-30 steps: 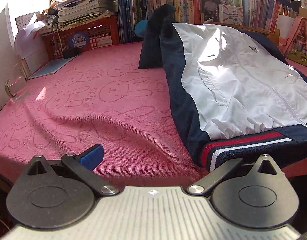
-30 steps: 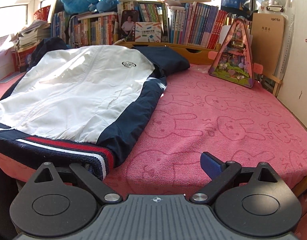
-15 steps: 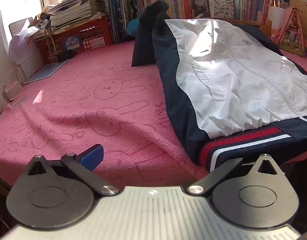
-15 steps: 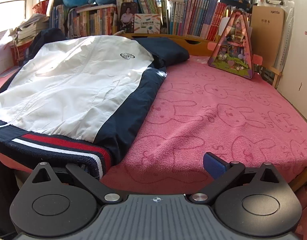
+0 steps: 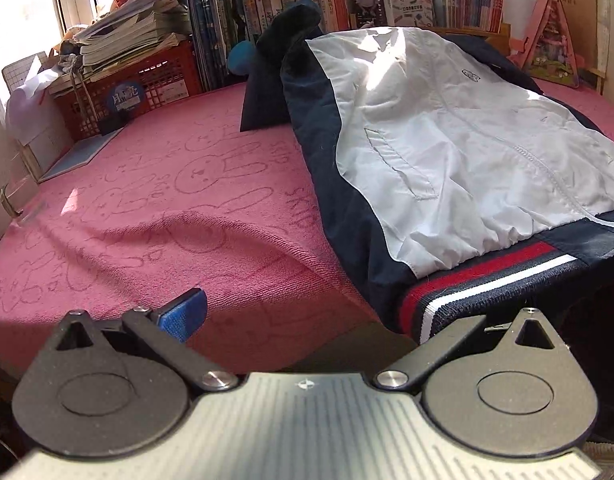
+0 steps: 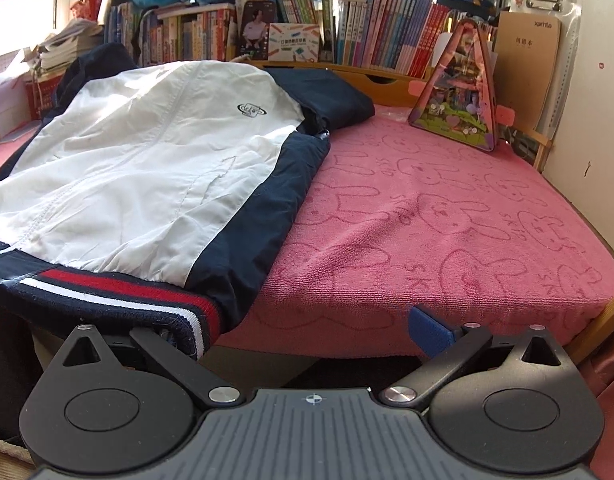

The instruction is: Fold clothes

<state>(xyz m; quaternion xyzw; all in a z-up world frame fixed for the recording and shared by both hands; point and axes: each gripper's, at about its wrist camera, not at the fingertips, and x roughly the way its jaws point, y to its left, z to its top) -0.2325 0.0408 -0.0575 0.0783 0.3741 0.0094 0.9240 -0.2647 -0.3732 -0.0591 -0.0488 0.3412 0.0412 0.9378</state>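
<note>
Both grippers tilt down at the near edge of the pink towel (image 5: 167, 208). Left gripper (image 5: 307, 316) and right gripper (image 6: 303, 332) stand wide apart, nothing clamped. The jacket (image 6: 147, 168) lies ahead between them, its striped hem (image 5: 479, 276) at their inner fingers.

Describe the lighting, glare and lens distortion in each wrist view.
Left wrist view: hard sunlight blows out a patch on the jacket near its shoulder, and shadow covers the pink towel at its near edge. Right wrist view: evener light, a glaring window, and fisheye-bowed edges.

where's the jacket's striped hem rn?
The striped hem hangs over the near edge of the pink towel: lower right in the left wrist view, lower left in the right wrist view, right by each hand-held gripper's inner finger.
</note>
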